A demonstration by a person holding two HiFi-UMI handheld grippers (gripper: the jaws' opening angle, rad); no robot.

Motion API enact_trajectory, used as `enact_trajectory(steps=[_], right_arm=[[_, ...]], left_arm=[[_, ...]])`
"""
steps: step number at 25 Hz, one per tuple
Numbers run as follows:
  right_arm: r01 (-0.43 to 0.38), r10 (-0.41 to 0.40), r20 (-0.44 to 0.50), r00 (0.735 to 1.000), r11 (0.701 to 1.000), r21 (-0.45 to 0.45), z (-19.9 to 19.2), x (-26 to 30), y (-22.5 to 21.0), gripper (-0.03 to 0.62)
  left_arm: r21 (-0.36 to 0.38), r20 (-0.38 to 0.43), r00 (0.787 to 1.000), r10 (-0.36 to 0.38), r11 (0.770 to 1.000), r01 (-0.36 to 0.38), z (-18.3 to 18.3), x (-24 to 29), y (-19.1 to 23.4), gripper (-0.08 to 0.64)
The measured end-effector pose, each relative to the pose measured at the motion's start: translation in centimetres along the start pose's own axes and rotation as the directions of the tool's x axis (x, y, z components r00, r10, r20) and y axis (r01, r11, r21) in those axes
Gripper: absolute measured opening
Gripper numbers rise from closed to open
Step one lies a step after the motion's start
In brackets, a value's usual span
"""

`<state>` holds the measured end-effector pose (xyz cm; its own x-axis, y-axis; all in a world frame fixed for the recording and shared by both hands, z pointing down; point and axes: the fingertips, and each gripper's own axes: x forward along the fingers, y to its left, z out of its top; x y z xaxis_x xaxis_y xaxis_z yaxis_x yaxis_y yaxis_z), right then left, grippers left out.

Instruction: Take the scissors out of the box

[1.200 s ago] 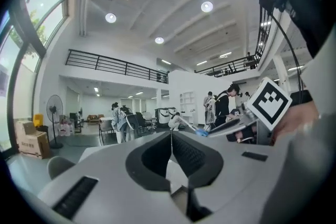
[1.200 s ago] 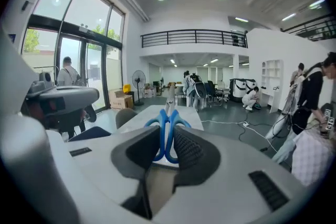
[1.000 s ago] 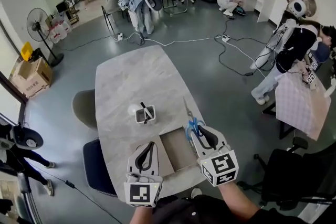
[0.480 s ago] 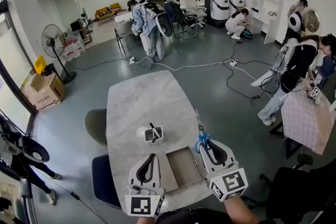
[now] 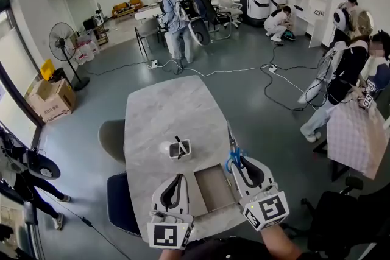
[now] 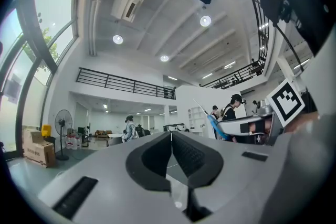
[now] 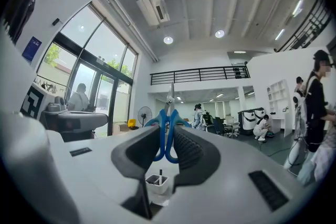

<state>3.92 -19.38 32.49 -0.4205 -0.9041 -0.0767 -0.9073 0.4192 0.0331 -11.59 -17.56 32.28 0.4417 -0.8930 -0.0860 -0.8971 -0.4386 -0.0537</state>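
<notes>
Blue-handled scissors [image 5: 233, 154], closed, blades pointing forward, clear of open box [image 5: 212, 187]

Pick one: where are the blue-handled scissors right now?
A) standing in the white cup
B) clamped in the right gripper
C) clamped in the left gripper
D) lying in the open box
B: the right gripper view shows the scissors' blue handles pinched between the right gripper's jaws, held above the table beside the box; the left gripper's jaws are together on nothing.
</notes>
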Motion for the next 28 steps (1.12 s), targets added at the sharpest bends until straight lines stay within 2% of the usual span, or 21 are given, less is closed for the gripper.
enact_trajectory(steps=[7,14,18,28], right_arm=[[-0.002,0.002,0.005,1.0,1.0,-0.002,0.3,0.4,0.4,0.08],[-0.006,0.006,0.014,1.0,1.0,0.0,-0.1,0.0,-0.4,0.08],[-0.012,0.012,0.014,1.0,1.0,0.0,-0.4,0.0,-0.2,0.08],[-0.013,0.013,0.007,1.0,1.0,0.004,-0.6,0.4,0.3,0.08]], left_arm=[[0.011,0.024,1.0,0.0,1.0,0.0,0.4,0.1,0.5,0.017],[-0.014,-0.02,1.0,0.002,1.0,-0.002,-1.1,0.6,-0.5,0.017],[0.007,-0.002,1.0,0.011,1.0,-0.011,-1.4,0.5,-0.1,0.017],[-0.021,-0.008,1.0,0.019,1.0,-0.02,-1.4,0.5,0.5,0.017]])
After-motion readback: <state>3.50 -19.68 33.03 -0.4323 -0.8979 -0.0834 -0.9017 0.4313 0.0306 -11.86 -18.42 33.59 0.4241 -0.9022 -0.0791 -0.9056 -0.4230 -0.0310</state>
